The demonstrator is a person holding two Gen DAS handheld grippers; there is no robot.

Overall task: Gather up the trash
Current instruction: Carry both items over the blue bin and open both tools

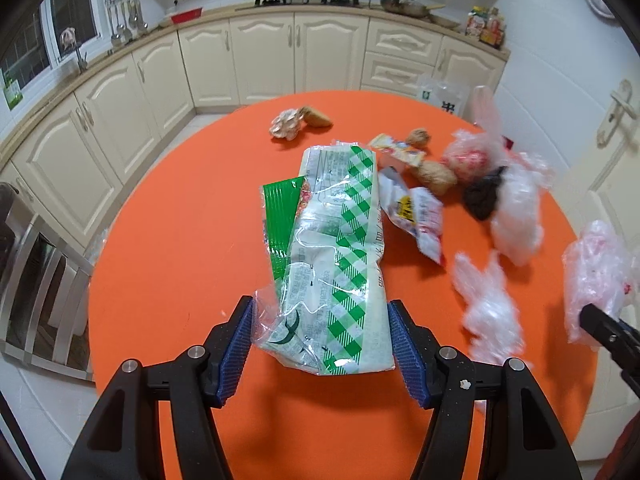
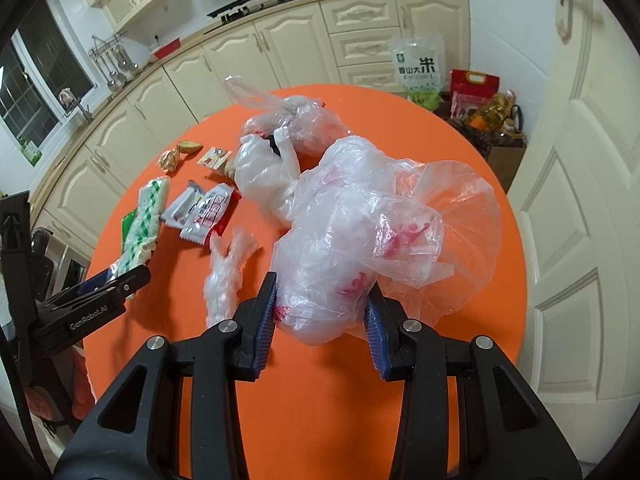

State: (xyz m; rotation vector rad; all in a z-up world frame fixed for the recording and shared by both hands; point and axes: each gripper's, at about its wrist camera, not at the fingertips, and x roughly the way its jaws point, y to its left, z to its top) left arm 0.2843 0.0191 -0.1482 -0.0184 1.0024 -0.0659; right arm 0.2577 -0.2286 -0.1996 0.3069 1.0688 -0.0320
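The left gripper pinches the near end of a green-checked wrapper, both pads against its edges, the far end trailing over the orange table. The right gripper clamps a crumpled clear plastic bag with red print. More wrappers and bags lie between them.

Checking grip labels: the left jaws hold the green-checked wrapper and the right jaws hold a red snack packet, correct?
Not quite. The right gripper holds a clear plastic bag, as the right wrist view shows. The left gripper does hold the green-checked wrapper.
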